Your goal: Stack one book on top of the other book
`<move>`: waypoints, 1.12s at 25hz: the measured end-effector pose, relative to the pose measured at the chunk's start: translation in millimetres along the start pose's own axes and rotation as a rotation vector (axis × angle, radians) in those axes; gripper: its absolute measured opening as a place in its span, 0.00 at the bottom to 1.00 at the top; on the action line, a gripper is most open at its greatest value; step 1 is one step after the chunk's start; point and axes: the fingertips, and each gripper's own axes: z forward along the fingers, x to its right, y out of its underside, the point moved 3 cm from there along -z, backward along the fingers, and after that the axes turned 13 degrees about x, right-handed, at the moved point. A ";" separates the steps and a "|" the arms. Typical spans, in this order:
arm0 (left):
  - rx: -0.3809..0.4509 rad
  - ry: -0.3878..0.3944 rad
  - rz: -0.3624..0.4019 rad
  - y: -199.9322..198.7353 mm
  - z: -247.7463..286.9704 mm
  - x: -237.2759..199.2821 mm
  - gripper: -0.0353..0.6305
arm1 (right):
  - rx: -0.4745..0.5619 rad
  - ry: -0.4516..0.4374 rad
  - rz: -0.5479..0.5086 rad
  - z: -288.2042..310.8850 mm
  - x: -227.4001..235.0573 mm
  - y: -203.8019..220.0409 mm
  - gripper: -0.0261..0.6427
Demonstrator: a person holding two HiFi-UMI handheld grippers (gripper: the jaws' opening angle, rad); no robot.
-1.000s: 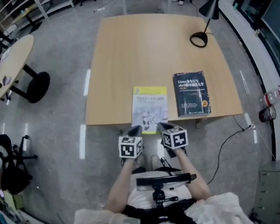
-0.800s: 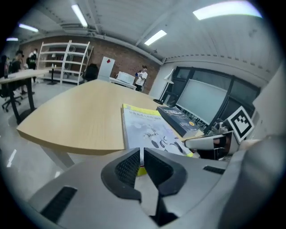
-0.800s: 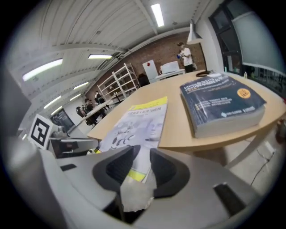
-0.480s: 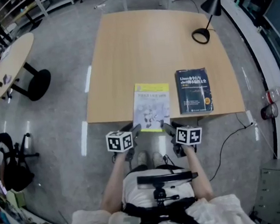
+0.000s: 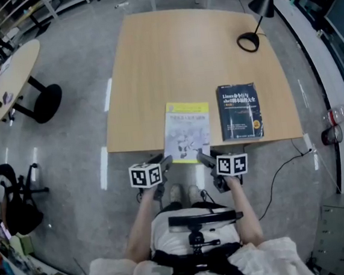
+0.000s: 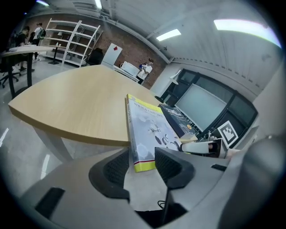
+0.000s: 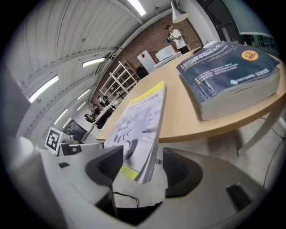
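Observation:
A thin yellow-and-white book [image 5: 186, 131] lies on the wooden table [image 5: 171, 61], its near end hanging over the front edge. A thick dark blue book [image 5: 239, 111] lies flat just to its right, apart from it. My left gripper [image 5: 164, 162] is at the thin book's near left corner and my right gripper [image 5: 203, 159] at its near right corner. Both pairs of jaws have just been opening. In the left gripper view the book's corner [image 6: 143, 154] shows in the gap of my left gripper [image 6: 142, 157], untouched. In the right gripper view its page edge [image 7: 149, 147] stands inside my right gripper [image 7: 138, 163], clear of both pads.
A black desk lamp [image 5: 252, 29] stands at the table's far right corner. A round side table [image 5: 12, 77] and a chair [image 5: 14, 197] are on the floor to the left. A cable [image 5: 284, 171] trails on the floor at the right.
Both grippers went from shut to open. The two marker cubes have moved apart and rolled outward. The books have not moved.

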 end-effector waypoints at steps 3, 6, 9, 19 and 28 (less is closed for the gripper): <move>-0.009 0.017 -0.014 -0.8 6.3 2.3 0.30 | -0.001 -0.019 0.020 3.5 -2.4 -1.3 0.45; -0.028 0.032 -0.032 1.7 9.3 3.1 0.30 | -0.018 -0.020 0.021 6.9 -1.1 0.5 0.45; -0.029 0.057 -0.084 4.0 11.7 1.8 0.30 | -0.039 -0.040 0.054 10.4 0.5 3.7 0.45; -0.048 0.197 -0.185 10.4 21.0 -1.3 0.30 | -0.072 -0.084 0.086 22.5 -3.2 8.2 0.46; -0.085 0.291 -0.215 8.8 28.2 2.5 0.30 | -0.122 -0.115 0.112 25.8 -5.6 10.9 0.46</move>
